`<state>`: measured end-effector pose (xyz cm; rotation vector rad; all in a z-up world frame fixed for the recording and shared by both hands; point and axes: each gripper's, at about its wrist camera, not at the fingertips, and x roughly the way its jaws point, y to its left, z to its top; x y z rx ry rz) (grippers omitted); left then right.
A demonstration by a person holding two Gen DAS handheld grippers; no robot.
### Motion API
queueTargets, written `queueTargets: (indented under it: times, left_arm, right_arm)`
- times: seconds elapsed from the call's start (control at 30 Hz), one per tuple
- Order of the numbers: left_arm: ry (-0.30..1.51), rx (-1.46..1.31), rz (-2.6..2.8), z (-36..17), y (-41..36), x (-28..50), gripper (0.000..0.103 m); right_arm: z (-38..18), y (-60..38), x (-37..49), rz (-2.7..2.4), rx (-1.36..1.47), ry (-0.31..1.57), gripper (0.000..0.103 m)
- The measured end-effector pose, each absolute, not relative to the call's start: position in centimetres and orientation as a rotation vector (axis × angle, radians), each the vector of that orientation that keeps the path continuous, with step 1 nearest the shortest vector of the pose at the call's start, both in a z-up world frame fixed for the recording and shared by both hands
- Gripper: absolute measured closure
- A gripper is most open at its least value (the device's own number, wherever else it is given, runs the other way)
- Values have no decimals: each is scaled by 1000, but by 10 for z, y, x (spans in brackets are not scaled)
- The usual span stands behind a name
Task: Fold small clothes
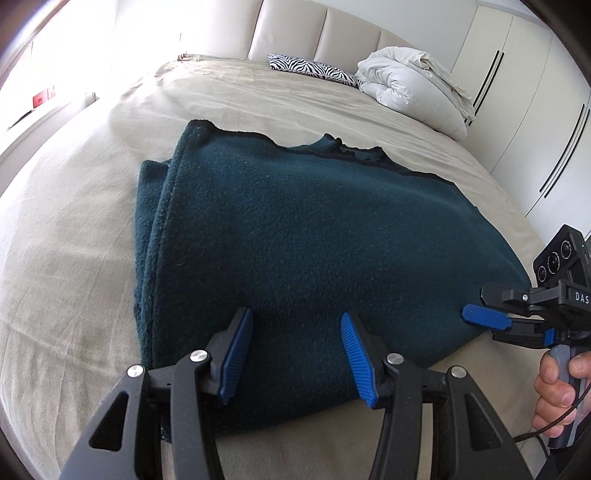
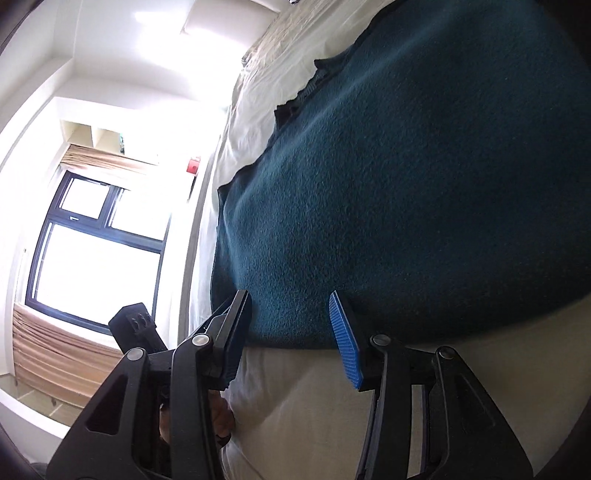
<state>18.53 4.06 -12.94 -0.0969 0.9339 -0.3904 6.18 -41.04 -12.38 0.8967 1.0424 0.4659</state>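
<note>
Teal fleece — the folded garment [image 1: 295,236] lies flat on the bed [image 1: 66,229], long axis running away toward the headboard [image 1: 325,33]. Its near hem sits at both grippers: the left gripper [image 1: 297,356] straddles it mid-edge, jaws spread; the right gripper [image 2: 291,336] stands at its near corner, jaws spread too — neither pinching yet.

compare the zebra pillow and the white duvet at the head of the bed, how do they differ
The zebra pillow has a black-and-white striped print; the white duvet is plain. The pillow lies flat and thin; the duvet is bundled into a tall, puffy heap. Both rest on the beige sheet near the headboard.
</note>
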Motion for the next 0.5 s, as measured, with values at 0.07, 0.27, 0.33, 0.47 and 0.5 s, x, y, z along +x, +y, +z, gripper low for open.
queueTargets:
  times: [0.07, 0.27, 0.33, 0.47, 0.5]
  left_arm:
    - [932, -124, -397, -129, 46, 183, 50]
    - [911, -311, -357, -119, 81, 170, 49]
    - [878, -437, -315, -115, 104, 159, 47]
    - [851, -728, -283, -122, 143, 134, 41]
    - [849, -792, -281, -124, 148, 127, 40]
  right_arm:
    - [-126, -418, 59, 464, 919, 1028, 61]
    - [-127, -482, 35, 335, 976, 950, 61]
    - [-123, -503, 24, 289, 1004, 914, 61]
    - [-119, -533, 10, 246, 1055, 856, 59]
    - [-118, -536, 6, 247, 1062, 848, 59]
